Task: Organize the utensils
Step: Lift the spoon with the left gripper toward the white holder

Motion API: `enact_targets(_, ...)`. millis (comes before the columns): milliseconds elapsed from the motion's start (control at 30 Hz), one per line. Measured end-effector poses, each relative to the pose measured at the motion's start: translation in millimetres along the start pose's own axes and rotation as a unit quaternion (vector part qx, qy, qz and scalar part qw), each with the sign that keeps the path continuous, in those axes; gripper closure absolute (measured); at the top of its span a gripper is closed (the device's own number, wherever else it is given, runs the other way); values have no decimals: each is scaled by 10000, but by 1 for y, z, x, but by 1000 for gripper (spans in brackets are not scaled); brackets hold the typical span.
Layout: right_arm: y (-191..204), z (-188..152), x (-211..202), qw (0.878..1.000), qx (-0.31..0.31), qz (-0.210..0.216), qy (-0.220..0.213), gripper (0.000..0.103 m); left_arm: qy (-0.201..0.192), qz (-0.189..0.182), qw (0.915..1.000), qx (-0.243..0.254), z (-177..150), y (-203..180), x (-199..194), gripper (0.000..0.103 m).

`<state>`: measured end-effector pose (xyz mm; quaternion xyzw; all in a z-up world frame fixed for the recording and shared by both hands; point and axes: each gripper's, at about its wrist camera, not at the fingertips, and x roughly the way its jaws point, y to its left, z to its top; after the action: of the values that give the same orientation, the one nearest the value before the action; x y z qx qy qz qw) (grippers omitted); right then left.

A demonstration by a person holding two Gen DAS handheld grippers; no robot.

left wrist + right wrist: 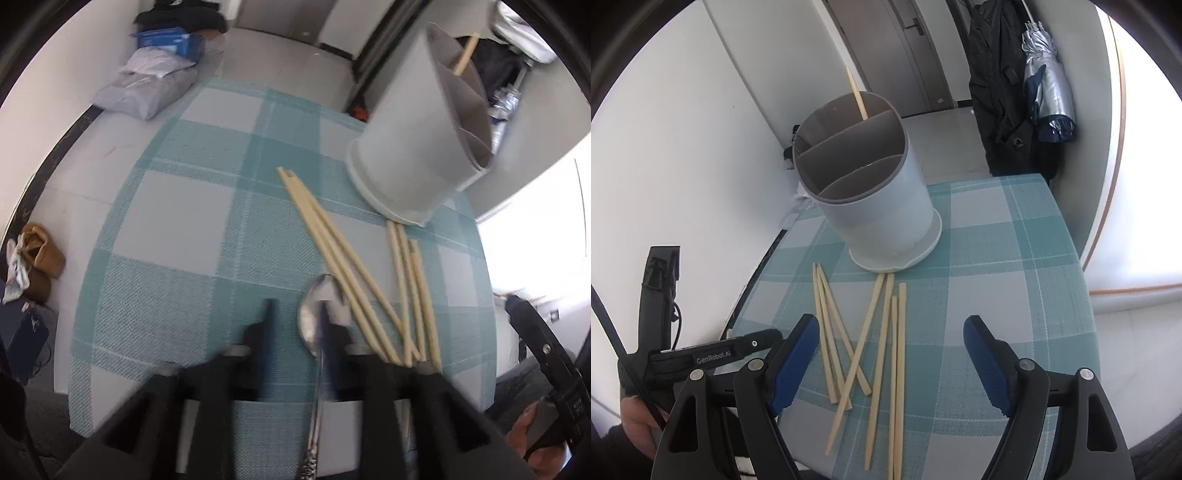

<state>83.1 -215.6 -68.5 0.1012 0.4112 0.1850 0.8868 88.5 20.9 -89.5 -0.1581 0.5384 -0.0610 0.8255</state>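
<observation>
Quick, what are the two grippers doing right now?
Left gripper: open, with the spoon lying loose between its jaws.
Right gripper: open, holding nothing, above the chopsticks.

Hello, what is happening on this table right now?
A person with a gripper in each hand is sorting utensils. The left gripper stands part open around a metal spoon. The right gripper is open above loose chopsticks. One chopstick already stands in the divided holder.
</observation>
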Motion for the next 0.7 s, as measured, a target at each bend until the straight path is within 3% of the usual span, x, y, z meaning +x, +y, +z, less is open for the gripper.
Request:
enact_targets(67, 0, 0, 0, 10000, 19, 8, 12, 23, -60, -11, 9998, 170, -2, -6, -2, 29)
enact_targets(200, 1, 0, -2, 10000, 9, 23, -29, 23, 9, 481, 9951, 866, -9, -24, 8, 29)
enact_targets(433, -6, 1, -10, 9998, 98, 90, -126, 23, 288, 1047, 9837, 1431, -16, -35, 25, 29)
enact_targets(500, -9, 1, -13, 9997, 149, 116, -156, 23, 297, 1063, 9824, 1507, -14, -37, 26, 29)
enact_targets(633, -14, 2, -16, 9995, 218, 163, -179, 23, 281, 1079, 9828, 1469, -7, -38, 26, 47)
enact_targets(700, -16, 2, -18, 9994, 249, 172, -174, 23, 293, 1092, 9835, 1414, -3, -36, 27, 64)
